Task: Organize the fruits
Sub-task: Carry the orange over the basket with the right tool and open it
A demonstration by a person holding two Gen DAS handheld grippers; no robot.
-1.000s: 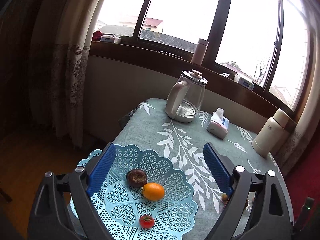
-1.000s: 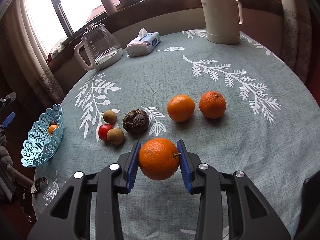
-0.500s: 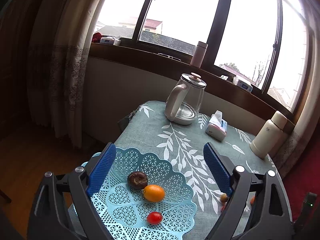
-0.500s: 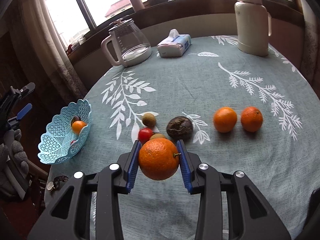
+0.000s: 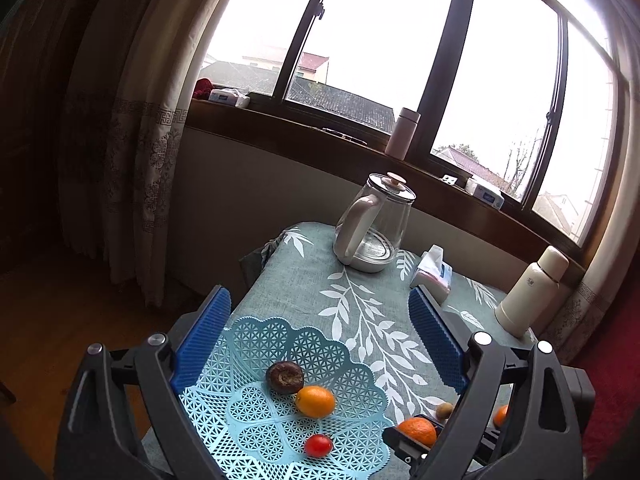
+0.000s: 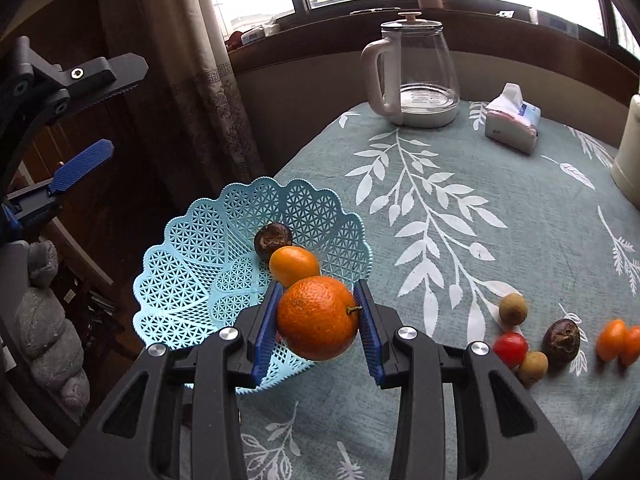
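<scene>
Daylight from the window falls on a table [image 6: 500, 208] with a leaf-print cloth, where a pale blue basket [image 6: 192, 240] sits at the near corner. Within it lie a small orange [image 6: 294, 265], a dark wrinkled fruit [image 6: 272, 239] and a tomato [image 5: 318, 445]. The right gripper [image 6: 318, 320] clamps a large orange [image 6: 318, 323] over the basket's near rim. The left gripper [image 5: 318, 344] hangs above the basket, jaws wide and empty. Carry the large orange further in, lower it beside the small one, probably the clearer spot, then release low so it cannot roll out.
</scene>
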